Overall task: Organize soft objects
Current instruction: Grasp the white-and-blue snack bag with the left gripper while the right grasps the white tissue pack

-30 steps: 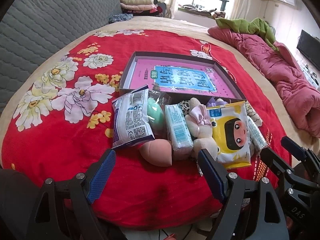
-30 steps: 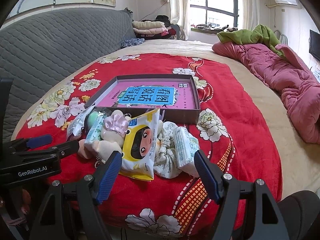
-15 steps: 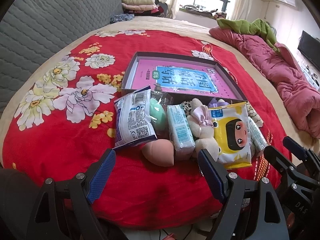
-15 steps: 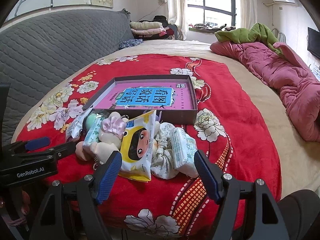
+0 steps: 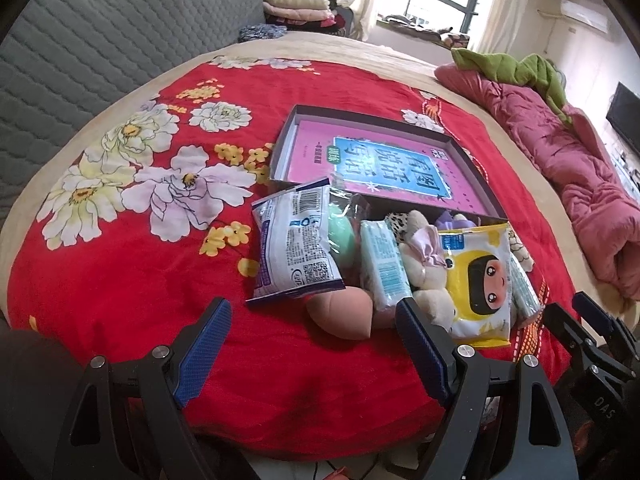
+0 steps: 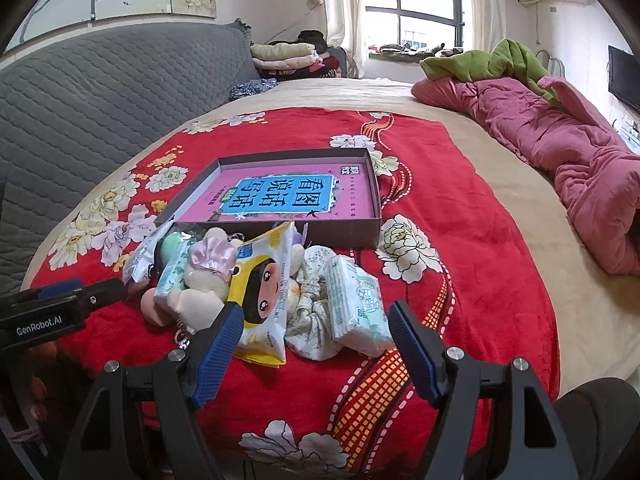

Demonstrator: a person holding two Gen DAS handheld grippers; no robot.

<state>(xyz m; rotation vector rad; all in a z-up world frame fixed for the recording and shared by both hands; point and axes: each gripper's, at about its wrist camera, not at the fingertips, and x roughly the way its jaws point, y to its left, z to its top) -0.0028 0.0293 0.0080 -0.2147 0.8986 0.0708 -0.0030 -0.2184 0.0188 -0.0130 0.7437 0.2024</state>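
Note:
A row of soft things lies on the red flowered blanket before a shallow dark box (image 5: 472, 176) (image 6: 340, 232) with a pink and blue bottom. In the left wrist view I see a white packet (image 5: 292, 248), a green sponge (image 5: 341, 236), a pink sponge (image 5: 344, 314), a tissue pack (image 5: 382, 266), a plush toy (image 5: 426, 264) and a yellow cartoon packet (image 5: 478, 280). The right wrist view adds crumpled cloth (image 6: 314, 304) and another tissue pack (image 6: 356, 304). My left gripper (image 5: 314, 334) is open just short of the pink sponge. My right gripper (image 6: 316, 334) is open just short of the cloth.
A grey quilted headboard (image 5: 100, 40) runs along the left. A pink quilt (image 6: 560, 140) with a green cloth (image 6: 488, 60) lies at the right. Folded bedding (image 6: 284, 58) is stacked by the window. Open red blanket (image 5: 120, 280) stretches left of the pile.
Both grippers have drifted slightly, so the pile sits a little differently in each view. Nothing on the blanket has moved and both grippers stay open.

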